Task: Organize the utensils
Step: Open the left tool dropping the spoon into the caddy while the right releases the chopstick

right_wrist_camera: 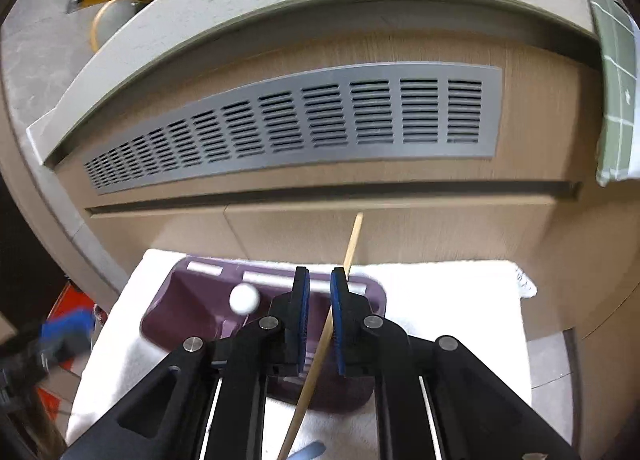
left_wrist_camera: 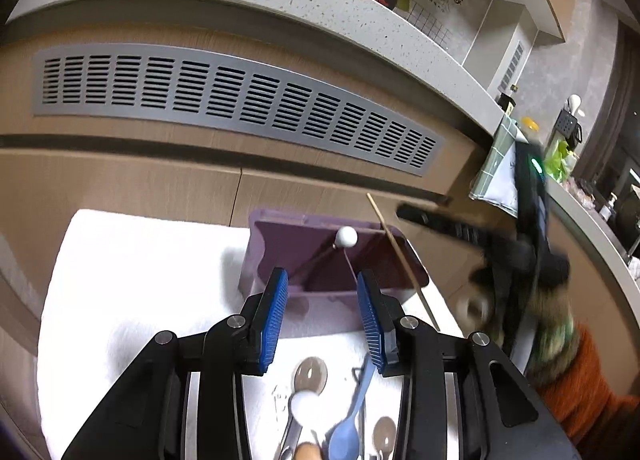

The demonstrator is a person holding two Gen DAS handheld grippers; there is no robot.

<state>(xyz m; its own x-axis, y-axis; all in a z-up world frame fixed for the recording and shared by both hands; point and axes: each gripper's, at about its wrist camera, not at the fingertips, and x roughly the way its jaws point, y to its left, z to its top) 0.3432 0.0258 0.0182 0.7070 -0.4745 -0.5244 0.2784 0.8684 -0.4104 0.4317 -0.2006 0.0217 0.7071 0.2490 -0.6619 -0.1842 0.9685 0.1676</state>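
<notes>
1. Two grippers are in view over a white towel-covered desk [left_wrist_camera: 132, 260]. The left gripper [left_wrist_camera: 322, 316] hangs with its jaws wide apart and empty, near side of the purple plastic utensil bin [left_wrist_camera: 320, 260].

2. The right gripper [right_wrist_camera: 320, 324] has its jaws nearly together around a thin wooden chopstick [right_wrist_camera: 352, 244]. The stick lies against the right blue pad [right_wrist_camera: 338, 324], while a gap shows on the left side, so I cannot tell whether it is truly clamped.

3. The chopstick stands tilted, its far end above the bin's far rim and its near end running out of the bottom of the right wrist view. A white ball-ended utensil [left_wrist_camera: 346, 237] already stands inside the bin.

4. Remaining utensils lie on the towel near the left gripper: a metal spoon [left_wrist_camera: 310, 374], a light blue plastic spoon [left_wrist_camera: 348, 432] and a second metal spoon [left_wrist_camera: 384, 434]. Judgement: sorting is part done.

5. Risks, as judged: the one-sided contact may let the chopstick slip or pivot; its tilt could catch the rim and tip the light bin; the left gripper is close enough to obstruct.

6. Limits: the right gripper is motion-blurred in the left wrist view; utensil handles are cut off at the bottom edge; the bin floor is partly hidden.
</notes>
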